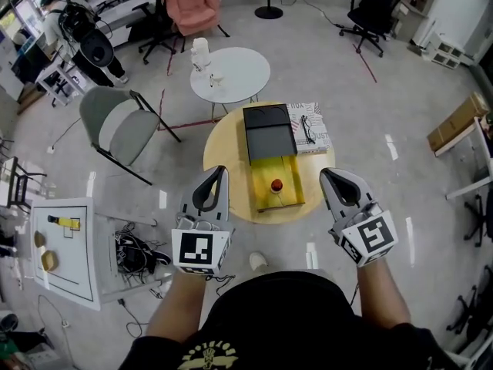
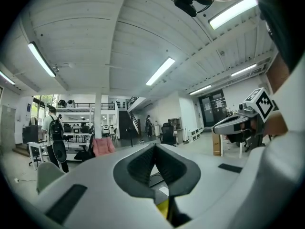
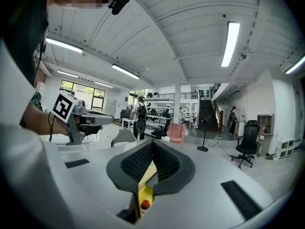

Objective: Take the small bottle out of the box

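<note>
Currently, box (image 1: 268,129): is sitting mid-top on the round wooden tbl (image 1: 223,156); black sleeve at the far end, yellow tray (image 1: 264,174) sticking out of it toward the person.
Tray contents: is holding one thing only, the small bottle (image 1: 276,185), red cap showing; it is sitting near the tray's middle, a bit toward the near end, apart from the walls.
Bottle, right gripper view: is showing low in the pic (image 3: 143,204), red cap up, inside the yellow tray, below and beyond the closed tips.
Left gripper (image 1: 221,173): is hovering over the tbl's near-left edge, just L of the tray; jaws are pressing together tip to tip (image 2: 155,149), nothing btwn them; not touching box or bottle.
Right gripper (image 1: 326,174): is hovering off the tbl's near-right edge, R of the tray; jaws are closed on each other (image 3: 152,144), gripping nothing; apart from the box.
Patterned carton (image 1: 310,128): is lying flat, touching the black sleeve's R side; lid closed, contents hidden.
White round tbl (image 1: 240,72): is standing behind the wooden one, carrying a clear jar (image 1: 200,52) at its far-left rim; what's in the jar, can't tell.
Grey chair (image 1: 115,126): is standing L of both tbls.
</note>
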